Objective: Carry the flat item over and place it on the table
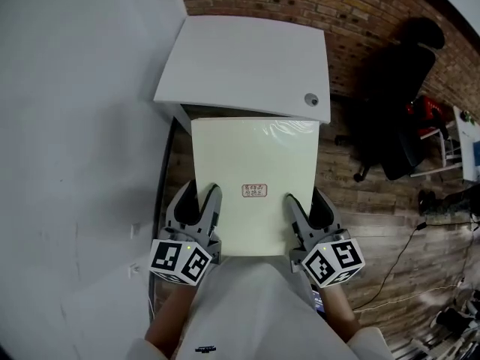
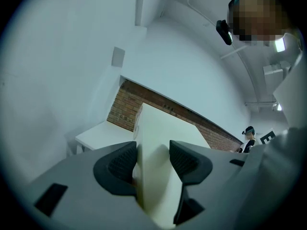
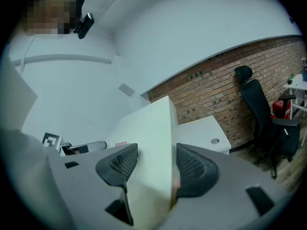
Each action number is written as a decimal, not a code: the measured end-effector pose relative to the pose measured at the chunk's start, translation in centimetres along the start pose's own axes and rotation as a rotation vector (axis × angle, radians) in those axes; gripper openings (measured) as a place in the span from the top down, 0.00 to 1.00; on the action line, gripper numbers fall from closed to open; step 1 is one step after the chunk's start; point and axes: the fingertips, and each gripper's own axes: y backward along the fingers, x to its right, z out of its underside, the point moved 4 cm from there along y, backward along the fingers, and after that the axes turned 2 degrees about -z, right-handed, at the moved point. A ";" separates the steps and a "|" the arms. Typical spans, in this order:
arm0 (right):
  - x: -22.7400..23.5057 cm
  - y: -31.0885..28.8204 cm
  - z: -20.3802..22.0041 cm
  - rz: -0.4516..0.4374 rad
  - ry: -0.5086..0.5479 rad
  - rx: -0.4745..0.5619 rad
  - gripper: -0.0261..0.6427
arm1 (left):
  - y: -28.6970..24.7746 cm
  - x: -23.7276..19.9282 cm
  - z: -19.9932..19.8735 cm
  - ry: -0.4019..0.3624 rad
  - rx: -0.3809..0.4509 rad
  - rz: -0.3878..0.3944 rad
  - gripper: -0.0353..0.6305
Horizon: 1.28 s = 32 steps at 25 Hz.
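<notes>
A flat cream box with a small red label is held level in the air, its far edge just over the near edge of the white table. My left gripper is shut on the box's near-left edge, and my right gripper is shut on its near-right edge. In the left gripper view the box stands edge-on between both pads of the left gripper, with the table beyond. In the right gripper view the box fills the right gripper, and the table lies ahead.
A white wall runs close along the left. A brick wall stands behind the table. A black office chair sits to the right on the wooden floor, with cables trailing nearby. The tabletop has a round cable hole.
</notes>
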 end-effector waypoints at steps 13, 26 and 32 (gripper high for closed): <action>6.0 3.8 -2.8 -0.033 -0.019 0.037 0.58 | -2.3 7.1 1.2 -0.006 0.036 0.017 0.61; 13.9 -7.7 -8.3 0.056 -0.081 0.034 0.58 | -18.9 4.2 -2.0 -0.010 -0.057 0.076 0.61; 16.9 -17.0 -12.6 0.101 -0.108 0.016 0.58 | -29.0 0.5 -5.9 0.006 -0.098 0.109 0.61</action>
